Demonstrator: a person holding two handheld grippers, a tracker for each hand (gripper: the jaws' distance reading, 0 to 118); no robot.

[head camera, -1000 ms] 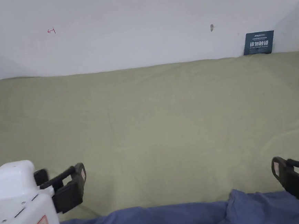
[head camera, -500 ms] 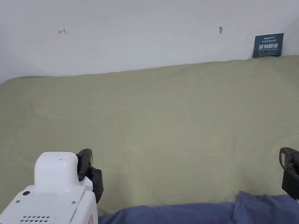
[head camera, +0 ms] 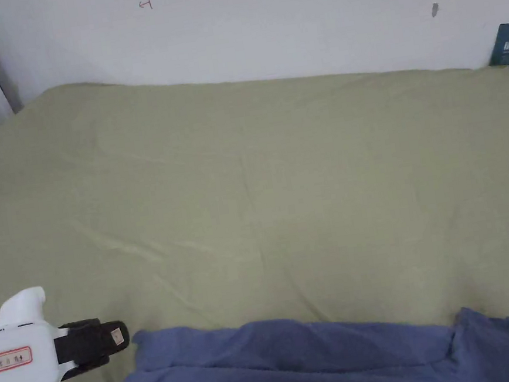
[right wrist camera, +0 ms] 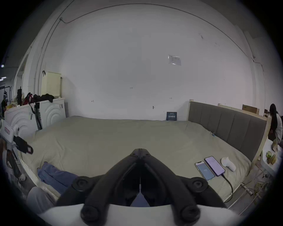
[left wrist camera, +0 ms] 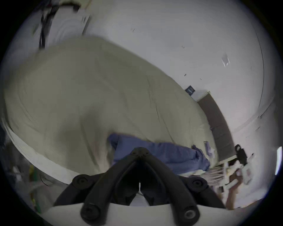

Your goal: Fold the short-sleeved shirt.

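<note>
Here the blue shirt lies bunched along the lower edge of the head view, on the green bedsheet. Both the left gripper and right gripper have their jaws together, empty. Pinching the bunched cloth could catch several layers and drag the sheet.

Bedroom: wide bed, padded headboard

Soft, even light is falling on the bed, casting only faint shadows. Motion blur is smearing the left gripper view; both gripper views are bending and darkening toward their rims.
</note>
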